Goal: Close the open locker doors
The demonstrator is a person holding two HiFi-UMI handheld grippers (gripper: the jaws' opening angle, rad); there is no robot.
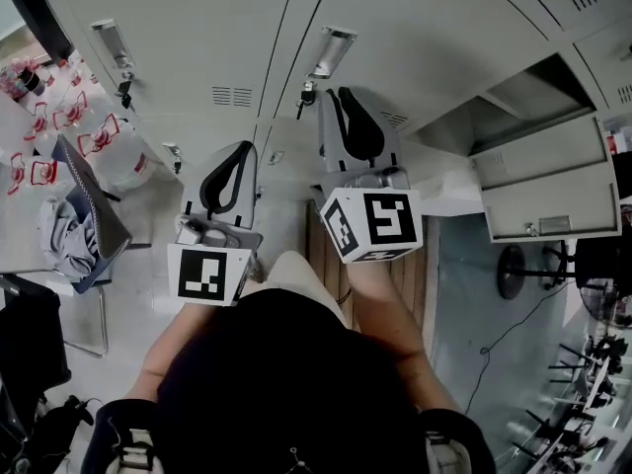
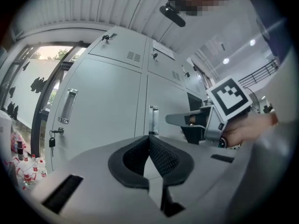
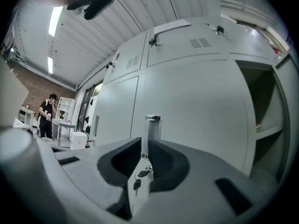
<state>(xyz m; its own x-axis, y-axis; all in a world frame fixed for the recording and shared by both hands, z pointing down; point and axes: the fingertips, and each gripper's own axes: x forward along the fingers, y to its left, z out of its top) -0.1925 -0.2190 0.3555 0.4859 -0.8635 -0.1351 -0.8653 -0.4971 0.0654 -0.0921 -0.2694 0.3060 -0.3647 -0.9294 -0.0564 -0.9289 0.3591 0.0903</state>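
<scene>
Dark clothing (image 1: 296,383) fills the bottom of the head view, and two bare forearms reach forward from it. Each hand carries a tool topped by a cube with square markers. The left tool (image 2: 149,138) is clenched: its black pads meet at the tip in a closed V with nothing between them. It is held lower and nearer the body. The right tool (image 3: 145,146) is held a little further forward. Its pads are nearly together but released, leaving a thin slit that grasps nothing. Through that slit shows a chrome handle (image 3: 152,125) on a closed grey door, with a key (image 3: 137,185) hanging below it.

Beyond both tools stands a bank of grey lockers (image 1: 197,28), most of them closed, with vent slots and small keys in their locks. The open locker door (image 1: 548,181) is off to the right of the right tool and apart from it. It is swung out from its dark compartment (image 3: 266,120), where a shelf edge is visible.

To the left of the person sits a chair (image 1: 94,210) with grey cloth on it. Clear bags with red print (image 1: 99,136) lie past the chair. Far off, in the right gripper view, a person (image 3: 48,115) stands by white furniture.
</scene>
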